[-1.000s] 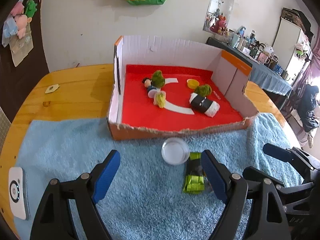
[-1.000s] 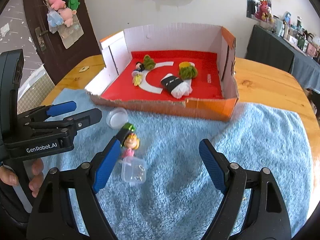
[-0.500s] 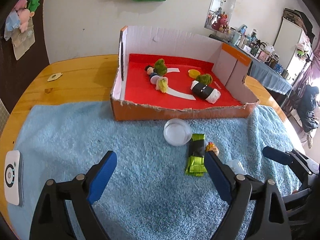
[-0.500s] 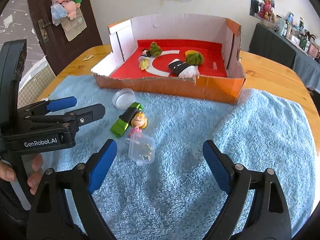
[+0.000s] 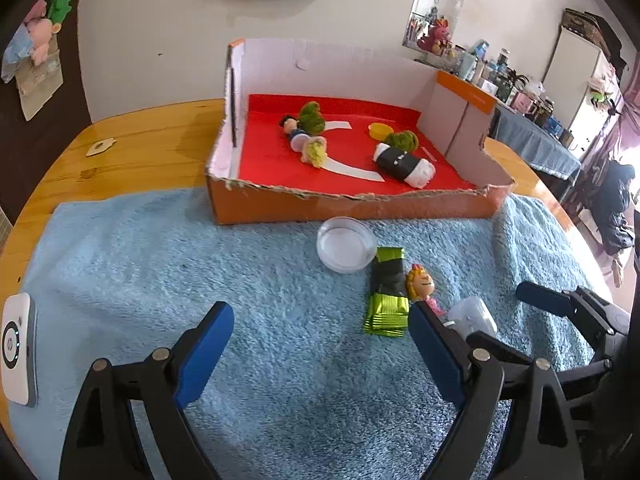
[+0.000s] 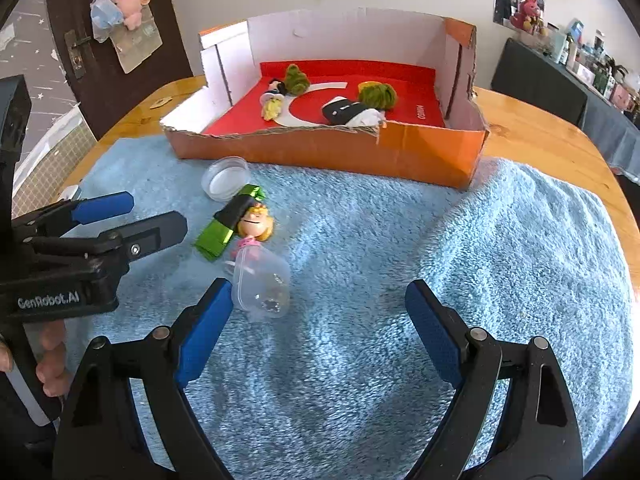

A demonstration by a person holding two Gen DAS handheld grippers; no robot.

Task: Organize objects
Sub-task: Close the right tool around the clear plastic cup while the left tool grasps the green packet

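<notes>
Wooden desk (image 5: 132,148) carries a blue towel (image 5: 260,280) and an orange box (image 5: 352,204) with a red floor. Loose on the towel, just before the box front and likely waiting to go in: round clear lid (image 5: 346,243), green snack packet (image 5: 389,294) touching it, doll figure (image 6: 256,222) beside the packet, clear cup (image 6: 262,282) on its side at the doll's feet. Some toys already lie inside the box. Left gripper (image 5: 320,344) hangs spread wide, empty, near the packet. Right gripper (image 6: 318,320) is also spread, empty, with its left pad next to the cup.

Lid (image 5: 346,244) before box (image 5: 352,202), on towel (image 5: 160,260)
</notes>
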